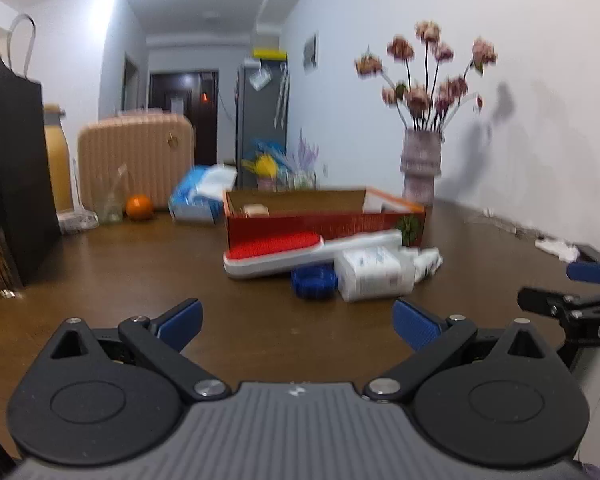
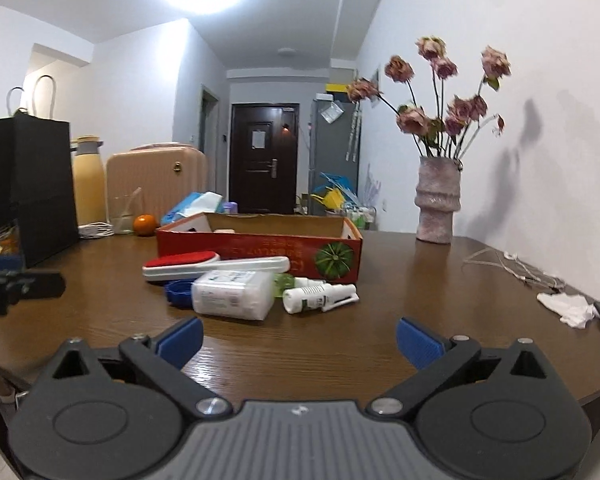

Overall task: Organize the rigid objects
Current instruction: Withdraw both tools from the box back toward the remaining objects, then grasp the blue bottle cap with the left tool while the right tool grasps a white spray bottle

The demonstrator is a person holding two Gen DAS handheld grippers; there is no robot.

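Left claw (image 1: 298, 326): held apart, nothing between the pads, low over the counter (image 1: 100, 280).
Right claw (image 2: 299, 338): likewise held apart and empty, seen side by side with the left one.
Task's things: a loose cluster is found on the counter just in front of the red box (image 2: 260, 246): lint brush (image 2: 216, 266), blue cap (image 2: 179, 292), white tub (image 2: 233, 294), spray bottle (image 2: 320, 296).
Key relation: the cluster lies straight ahead of both claws, a little left of centre for the right claw and a little right of centre for the left one.
Nearer claw: the spray bottle is judged closer to the right claw; the brush head and blue cap to the left.
Brush axis: laid crosswise to the approach, roughly parallel to the box front, red head to the left, white handle to the right.
Bottle axis: laid on its side, also crosswise, nozzle end pointing right.
Box: open-topped, its long side faced toward the claws.
Next move (judged): a forward reach is called for, with the pads closing across a thing's short axis.
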